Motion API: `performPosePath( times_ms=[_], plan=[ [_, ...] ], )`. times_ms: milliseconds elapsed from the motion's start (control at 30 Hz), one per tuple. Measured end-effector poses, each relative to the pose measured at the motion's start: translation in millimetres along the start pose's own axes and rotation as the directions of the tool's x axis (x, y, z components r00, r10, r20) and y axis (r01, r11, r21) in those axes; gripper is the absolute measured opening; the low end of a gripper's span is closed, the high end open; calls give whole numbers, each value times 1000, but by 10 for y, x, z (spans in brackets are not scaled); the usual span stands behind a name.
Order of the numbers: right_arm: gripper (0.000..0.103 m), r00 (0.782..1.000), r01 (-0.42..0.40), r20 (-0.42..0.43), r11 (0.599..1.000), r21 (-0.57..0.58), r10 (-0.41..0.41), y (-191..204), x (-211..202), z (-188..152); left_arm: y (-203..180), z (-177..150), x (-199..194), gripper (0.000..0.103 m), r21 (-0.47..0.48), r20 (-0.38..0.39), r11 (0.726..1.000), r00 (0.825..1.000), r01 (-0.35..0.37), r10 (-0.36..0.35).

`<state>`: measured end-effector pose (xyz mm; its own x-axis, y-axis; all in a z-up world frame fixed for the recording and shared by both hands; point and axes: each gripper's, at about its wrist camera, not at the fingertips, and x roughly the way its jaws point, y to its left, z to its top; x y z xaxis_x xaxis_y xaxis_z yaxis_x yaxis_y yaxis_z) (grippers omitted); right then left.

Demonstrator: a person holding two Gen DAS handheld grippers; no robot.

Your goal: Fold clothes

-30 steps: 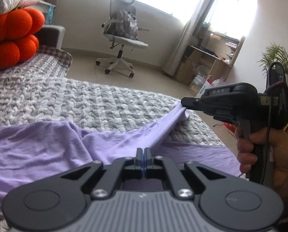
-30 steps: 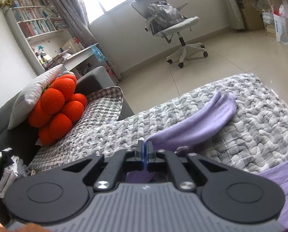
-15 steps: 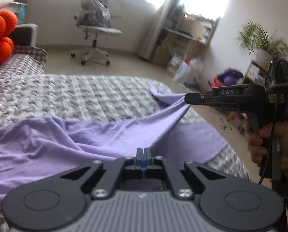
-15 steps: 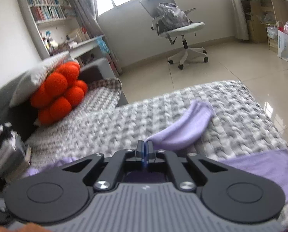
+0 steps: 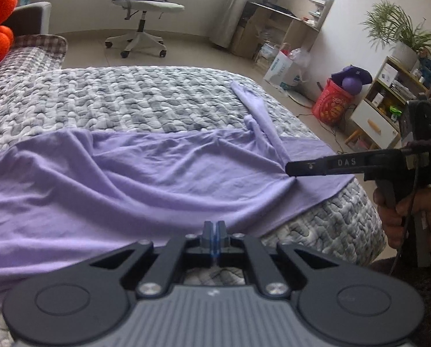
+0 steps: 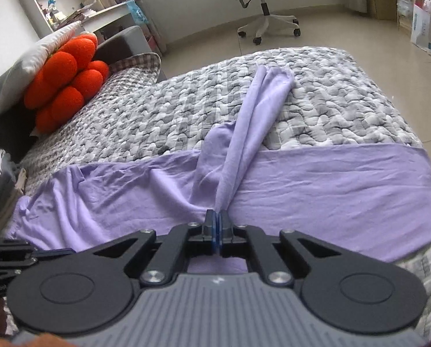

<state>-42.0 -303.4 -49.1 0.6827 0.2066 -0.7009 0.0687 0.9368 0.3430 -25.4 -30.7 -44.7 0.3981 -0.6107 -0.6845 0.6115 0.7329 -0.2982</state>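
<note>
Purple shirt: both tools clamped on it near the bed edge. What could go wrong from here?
1. The purple shirt already overhangs the blanket edge; pulling further could drag it off.
2. The right tool pinches only a narrow bunch where the sleeve starts, which may slip.
3. The left tool holds the near hem; uneven tension could deepen the wrinkles.

One lilac long-sleeved shirt (image 6: 316,179), one grey knitted blanket (image 5: 128,98), one orange cushion (image 6: 67,86), one office chair (image 5: 146,3) — and two grippers (image 6: 216,222).
</note>
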Motion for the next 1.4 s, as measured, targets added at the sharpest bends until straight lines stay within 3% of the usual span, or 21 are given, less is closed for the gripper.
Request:
performPosePath(
  times_ms=[167, 200, 267, 467, 700, 867, 1133, 1400],
  plan=[
    [19, 1000, -24, -3, 1000, -9, 24, 5, -54, 39, 124, 51, -171, 16, -73, 64, 997, 998, -3, 8],
    [30, 1000, -25, 1, 1000, -12, 25, 4, -69, 46, 151, 60, -211, 19, -85, 85, 996, 996, -32, 39],
    [42, 1000, -24, 8, 1000, -17, 25, 4, -99, 62, 216, 81, -287, 21, -111, 123, 989, 986, -100, 114],
    [42, 998, -42, 35, 999, -28, 43, 18, -152, 163, 534, 142, -422, 21, -220, 165, 954, 956, -203, 241],
    [42, 990, -144, 0, 986, -90, 144, 249, 52, 326, 793, 172, -462, 21, -283, 161, 925, 939, -252, 304],
    [43, 965, -261, -76, 954, -150, 252, 492, 332, 430, 884, 190, -433, 28, -298, 152, 914, 931, -277, 332],
    [43, 919, -384, -188, 898, -214, 347, 868, 808, 506, 1012, 162, -401, 28, -328, 150, 893, 916, -309, 372],
    [47, 849, -515, -268, 825, -231, 455, 1117, 1145, 601, 1109, 82, -337, 28, -332, 121, 877, 906, -348, 406]
  ],
)
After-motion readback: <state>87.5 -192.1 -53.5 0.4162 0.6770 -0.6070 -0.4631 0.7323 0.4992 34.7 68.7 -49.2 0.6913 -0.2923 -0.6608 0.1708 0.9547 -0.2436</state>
